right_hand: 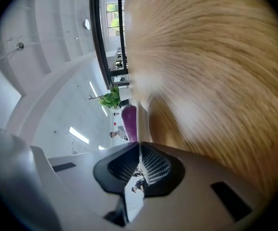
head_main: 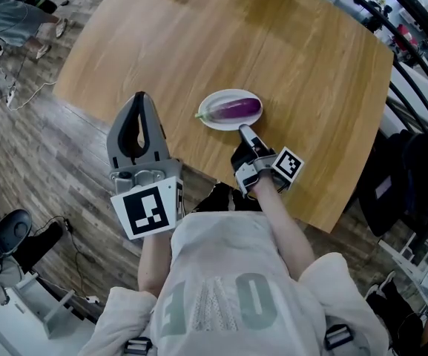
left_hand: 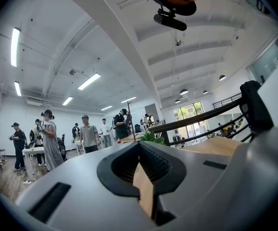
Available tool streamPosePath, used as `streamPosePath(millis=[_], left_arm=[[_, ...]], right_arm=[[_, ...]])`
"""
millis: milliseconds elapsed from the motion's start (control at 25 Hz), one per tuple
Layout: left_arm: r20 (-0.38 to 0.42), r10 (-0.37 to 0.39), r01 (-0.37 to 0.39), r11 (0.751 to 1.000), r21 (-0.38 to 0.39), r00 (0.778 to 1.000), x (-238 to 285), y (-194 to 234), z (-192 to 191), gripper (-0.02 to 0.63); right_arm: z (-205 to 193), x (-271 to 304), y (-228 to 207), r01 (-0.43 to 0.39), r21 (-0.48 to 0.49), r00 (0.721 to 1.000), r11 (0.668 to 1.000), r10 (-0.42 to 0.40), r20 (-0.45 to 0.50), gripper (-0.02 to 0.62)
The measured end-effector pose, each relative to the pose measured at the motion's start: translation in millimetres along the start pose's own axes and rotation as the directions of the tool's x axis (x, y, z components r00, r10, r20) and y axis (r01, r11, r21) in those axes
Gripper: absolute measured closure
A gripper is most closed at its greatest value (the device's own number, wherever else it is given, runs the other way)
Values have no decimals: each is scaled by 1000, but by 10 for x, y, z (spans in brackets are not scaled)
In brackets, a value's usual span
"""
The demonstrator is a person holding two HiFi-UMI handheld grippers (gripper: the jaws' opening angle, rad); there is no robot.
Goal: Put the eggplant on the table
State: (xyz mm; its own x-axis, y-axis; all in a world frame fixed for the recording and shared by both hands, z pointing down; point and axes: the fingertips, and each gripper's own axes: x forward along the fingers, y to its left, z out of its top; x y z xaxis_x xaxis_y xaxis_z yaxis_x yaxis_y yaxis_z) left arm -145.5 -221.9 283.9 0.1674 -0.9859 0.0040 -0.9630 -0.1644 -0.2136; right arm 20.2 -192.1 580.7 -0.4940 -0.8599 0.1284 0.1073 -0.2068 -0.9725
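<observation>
Left gripper (head_main: 141, 101): jaws pressed together, nothing between them. Its tips aim upward, away from the tabletop, and it is held over the near-left edge of the table (head_main: 317, 87). Wood floor (head_main: 58, 147) lies below and to its left.

Eggplant (head_main: 236, 110): well to the right of these jaws, lying on its side on a white plate (head_main: 211, 121). The plate sits close to the table's near edge. Bare wood runs free beyond it and to its right, out to the far and right edges.

Right gripper (head_main: 243, 130): jaws closed flat on each other, empty, rolled sideways low over the wood. Tips are just short of the plate's near rim. The eggplant is just ahead of them, not touched.
</observation>
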Motion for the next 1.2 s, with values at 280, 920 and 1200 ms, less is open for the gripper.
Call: streamPosePath(millis=[280,920,1200], left_arm=[[1,-1,1,1000,0,1000,2,-38,10,597],[50,-23,24,1000,-7,998,-7,-142,130,597],[62,-20,22,999,-24,998,43,-130,166,597]], right_arm=[[-37,-28,-48,53,61,999,997,-54,8,568],[7,-112,-146,189,43,980,981,-191,48,500],[-79,-245,-79,301,79,951,950,-305,43,479]])
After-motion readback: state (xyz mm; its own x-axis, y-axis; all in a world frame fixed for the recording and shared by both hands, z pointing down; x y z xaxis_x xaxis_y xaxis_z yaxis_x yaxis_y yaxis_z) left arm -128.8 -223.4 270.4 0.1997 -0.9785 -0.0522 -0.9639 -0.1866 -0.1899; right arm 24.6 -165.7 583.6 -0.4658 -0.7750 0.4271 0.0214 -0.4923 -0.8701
